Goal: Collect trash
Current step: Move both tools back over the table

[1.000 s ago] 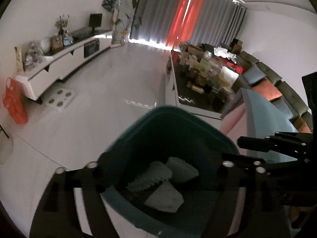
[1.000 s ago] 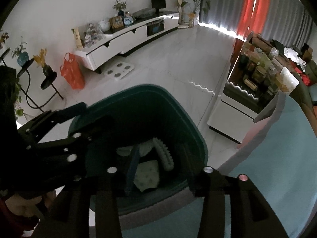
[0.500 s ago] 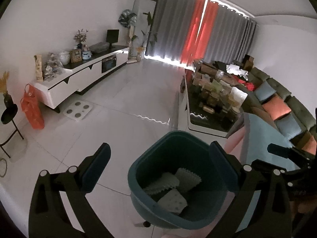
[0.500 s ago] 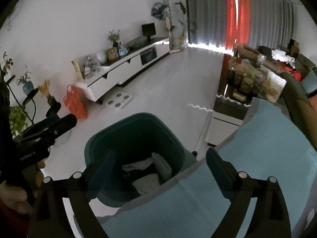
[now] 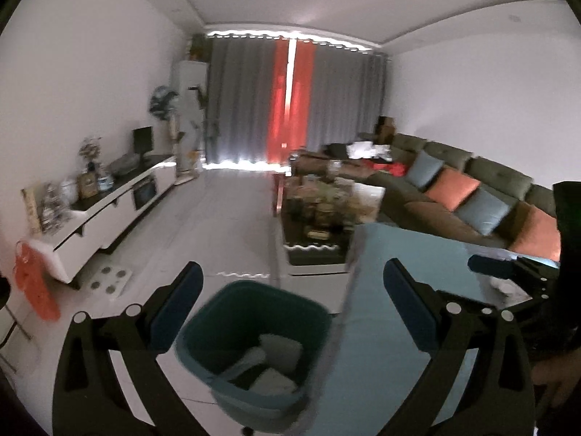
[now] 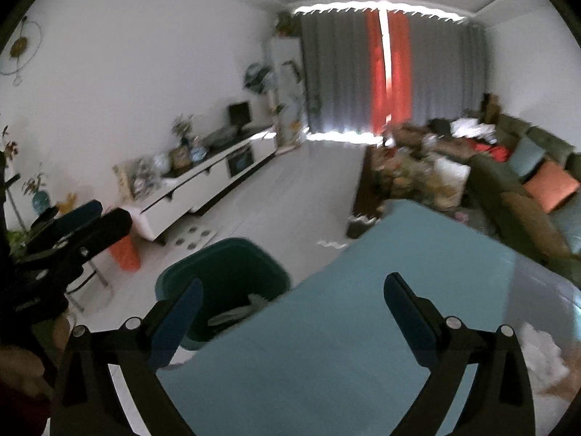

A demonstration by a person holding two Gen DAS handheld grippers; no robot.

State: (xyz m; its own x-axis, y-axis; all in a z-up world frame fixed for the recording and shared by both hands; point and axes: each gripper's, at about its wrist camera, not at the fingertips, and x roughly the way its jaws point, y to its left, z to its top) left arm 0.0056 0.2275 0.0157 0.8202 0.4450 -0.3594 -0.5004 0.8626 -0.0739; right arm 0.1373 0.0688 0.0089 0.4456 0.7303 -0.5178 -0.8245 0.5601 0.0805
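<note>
A dark teal bin [image 5: 232, 330] stands on the white floor beside a table with a light blue cover [image 6: 363, 327]. Pale crumpled trash pieces [image 5: 279, 356] lie inside the bin. My left gripper [image 5: 290, 283] hangs open above and behind the bin, with nothing between its fingers. My right gripper [image 6: 290, 294] is over the table's edge with the bin [image 6: 225, 272] to its left. Its jaws are opening and nothing is between them. A white crumpled wad [image 6: 541, 352] lies on the table at the right.
A long white TV cabinet [image 5: 109, 218] runs along the left wall, with an orange bag [image 5: 32, 283] at its near end. A cluttered coffee table [image 5: 319, 214] and a dark sofa with cushions [image 5: 472, 189] fill the right side. A white floor mat [image 5: 105, 279] lies near the cabinet.
Both grippers have risen and drawn back from the bin, which now looks smaller and lower. Their jaws have spread wide, and both views now look across the room.
</note>
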